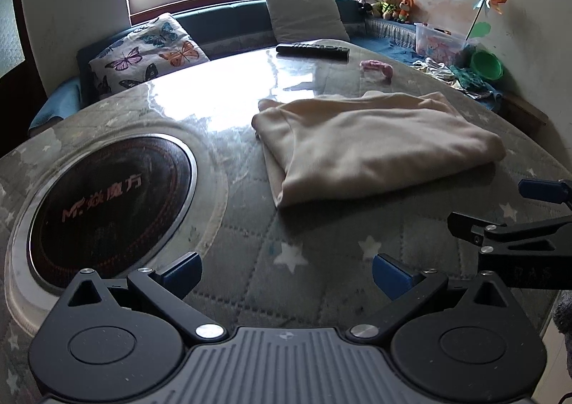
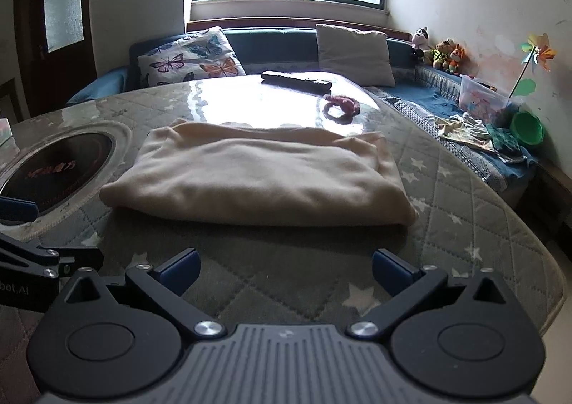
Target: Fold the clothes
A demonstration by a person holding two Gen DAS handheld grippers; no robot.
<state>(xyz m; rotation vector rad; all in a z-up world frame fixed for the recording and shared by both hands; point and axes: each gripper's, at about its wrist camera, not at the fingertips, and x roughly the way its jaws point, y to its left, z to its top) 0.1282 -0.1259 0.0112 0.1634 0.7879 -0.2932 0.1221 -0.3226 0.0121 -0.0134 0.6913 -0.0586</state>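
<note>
A cream garment (image 1: 371, 143) lies folded into a flat rectangle on the quilted star-pattern table (image 1: 286, 243). It also shows in the right wrist view (image 2: 261, 175), straight ahead. My left gripper (image 1: 286, 275) is open and empty, above the table short of the garment's near left corner. My right gripper (image 2: 286, 271) is open and empty, just short of the garment's near edge. The right gripper's fingers (image 1: 500, 228) show at the right edge of the left wrist view. The left gripper's fingers (image 2: 39, 254) show at the left edge of the right wrist view.
A round black cooktop (image 1: 103, 207) is set into the table at left. A remote control (image 2: 296, 81) and a pink hair tie (image 2: 341, 105) lie at the far side. Behind are a sofa with a butterfly cushion (image 2: 189, 59), a white cushion (image 2: 354, 53), plush toys (image 2: 443, 53), a plastic box (image 2: 482, 98) and a green bowl (image 2: 527, 128).
</note>
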